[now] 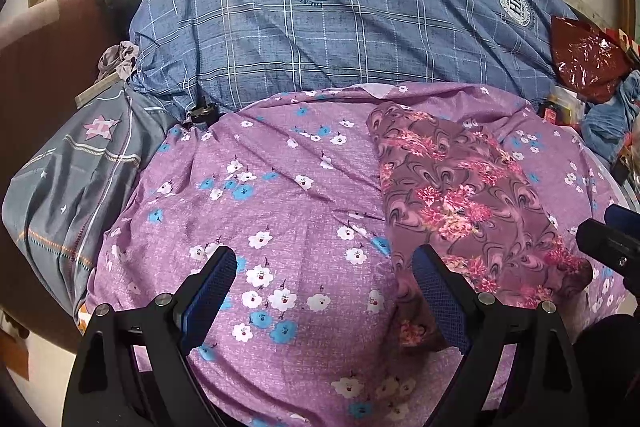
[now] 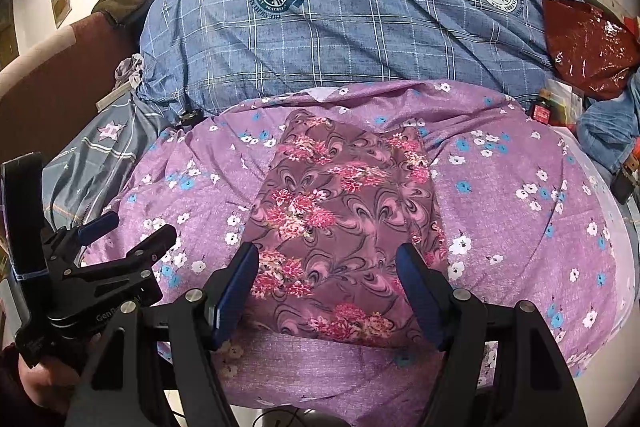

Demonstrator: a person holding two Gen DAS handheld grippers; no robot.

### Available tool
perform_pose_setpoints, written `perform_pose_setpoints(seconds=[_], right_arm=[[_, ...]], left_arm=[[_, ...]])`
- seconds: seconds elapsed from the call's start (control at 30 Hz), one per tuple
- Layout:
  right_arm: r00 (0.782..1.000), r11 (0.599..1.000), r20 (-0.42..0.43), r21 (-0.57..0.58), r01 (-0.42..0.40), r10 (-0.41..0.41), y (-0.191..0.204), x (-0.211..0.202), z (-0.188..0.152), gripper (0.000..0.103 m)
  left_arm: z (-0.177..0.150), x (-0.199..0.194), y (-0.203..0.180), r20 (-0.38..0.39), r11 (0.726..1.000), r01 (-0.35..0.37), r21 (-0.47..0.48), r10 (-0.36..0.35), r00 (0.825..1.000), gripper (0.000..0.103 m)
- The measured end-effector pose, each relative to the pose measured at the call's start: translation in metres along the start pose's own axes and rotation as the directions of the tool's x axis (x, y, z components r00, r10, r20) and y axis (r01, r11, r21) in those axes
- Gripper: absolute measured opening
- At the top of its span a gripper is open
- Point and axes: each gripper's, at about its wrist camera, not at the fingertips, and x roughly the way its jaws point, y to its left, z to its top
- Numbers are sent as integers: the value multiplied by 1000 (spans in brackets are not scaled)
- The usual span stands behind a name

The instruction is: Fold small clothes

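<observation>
A small mauve garment (image 2: 344,211) with pink flower print lies flat, folded into a long strip, on the purple flowered sheet (image 2: 520,227). My right gripper (image 2: 327,247) hovers over the garment's near half, open, with its blue pads (image 2: 236,291) on either side of the strip and nothing pinched. In the left wrist view the garment (image 1: 460,187) lies to the right. My left gripper (image 1: 325,251) is open over bare sheet (image 1: 280,187), its right finger by the garment's left edge. Each gripper shows in the other's view: the left gripper (image 2: 132,227) and the right gripper (image 1: 608,243).
A blue checked duvet (image 1: 340,27) is bunched along the back. A grey pillow with a star (image 1: 80,167) lies at the left beside a brown headboard (image 1: 48,67). A red plastic bag (image 2: 588,47), jeans (image 2: 608,131) and small clutter crowd the right edge.
</observation>
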Motion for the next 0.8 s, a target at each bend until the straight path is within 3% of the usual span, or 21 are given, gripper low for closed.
perform_pose_setpoints(seconds=[0.4,0.8], right_arm=[[1000,1000,-8,2,-7,7,-1,2,0,73],[1000,998,-1,69,3,-3,-34,1,-3,73]], left_arm=[[3,-3,-1,7,1000,-15,8,14,1000,91],[7,-6,-29,3,997,-19,77,19,1000,91]])
